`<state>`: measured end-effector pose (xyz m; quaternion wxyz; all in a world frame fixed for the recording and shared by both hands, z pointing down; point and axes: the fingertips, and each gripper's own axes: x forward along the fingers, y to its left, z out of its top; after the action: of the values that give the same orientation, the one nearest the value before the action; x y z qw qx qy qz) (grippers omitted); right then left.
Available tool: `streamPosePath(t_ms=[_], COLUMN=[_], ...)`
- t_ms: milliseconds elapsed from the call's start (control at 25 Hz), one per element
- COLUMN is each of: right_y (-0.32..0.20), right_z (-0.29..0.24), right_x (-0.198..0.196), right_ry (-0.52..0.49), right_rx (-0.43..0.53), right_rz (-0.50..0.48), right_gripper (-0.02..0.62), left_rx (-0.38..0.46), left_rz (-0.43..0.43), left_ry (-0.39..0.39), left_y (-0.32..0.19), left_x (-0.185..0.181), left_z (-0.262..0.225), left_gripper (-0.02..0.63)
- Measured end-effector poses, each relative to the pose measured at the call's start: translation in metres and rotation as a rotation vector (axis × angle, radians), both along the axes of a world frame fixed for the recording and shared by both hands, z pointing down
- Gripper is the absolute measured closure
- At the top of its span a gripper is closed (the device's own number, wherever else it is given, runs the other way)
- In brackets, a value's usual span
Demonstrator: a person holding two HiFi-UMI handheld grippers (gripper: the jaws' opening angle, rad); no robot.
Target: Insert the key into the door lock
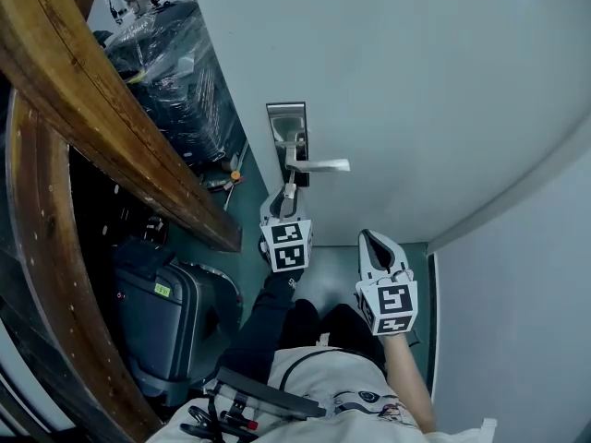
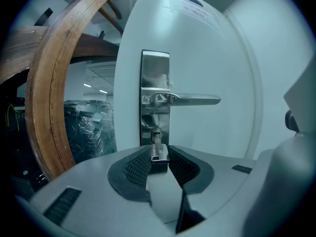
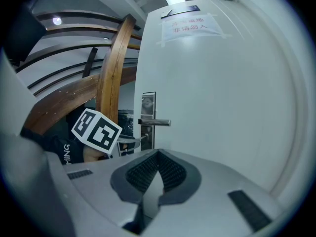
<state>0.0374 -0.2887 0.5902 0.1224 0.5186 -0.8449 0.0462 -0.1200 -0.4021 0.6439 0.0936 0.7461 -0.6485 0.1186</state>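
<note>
A small silver key (image 2: 159, 151) is pinched between the ribbed pads of my left gripper (image 2: 159, 159), which is shut on the key's head. The key's blade points straight at the keyhole cylinder (image 2: 156, 134), and its tip is at or just inside the slot. The keyhole sits low on a steel lock plate (image 2: 155, 73), under the lever handle (image 2: 190, 100), on a white door (image 1: 416, 81). In the head view my left gripper (image 1: 288, 194) reaches up to the lock plate (image 1: 286, 123). My right gripper (image 1: 369, 239) hangs back to the right, shut and empty, with its pads (image 3: 148, 169) meeting.
A curved wooden beam (image 1: 102, 109) runs along the left of the doorway. Behind it lie plastic-wrapped goods (image 1: 171, 63) and a grey suitcase (image 1: 157, 312). A paper notice (image 3: 190, 26) is taped high on the door. A white wall (image 1: 517, 321) closes in the right side.
</note>
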Motion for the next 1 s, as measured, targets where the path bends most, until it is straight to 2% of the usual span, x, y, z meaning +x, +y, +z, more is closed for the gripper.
streamPosePath(t_ms=[320,1000], right_y=[0.002,0.0], right_z=[-0.002,0.01], right_x=[0.006,0.014], right_ry=[-0.006,-0.027], right_rx=[0.004,-0.019], right_rz=[0.018,0.05], right_gripper=[0.589,0.589], left_rx=[-0.023,-0.05], left_rz=[-0.003,-0.084], left_ry=[0.032,-0.049], left_y=[-0.005,-0.019], left_x=[0.001,0.003], left_z=[-0.002,-0.001], left_gripper=[0.489,0.488])
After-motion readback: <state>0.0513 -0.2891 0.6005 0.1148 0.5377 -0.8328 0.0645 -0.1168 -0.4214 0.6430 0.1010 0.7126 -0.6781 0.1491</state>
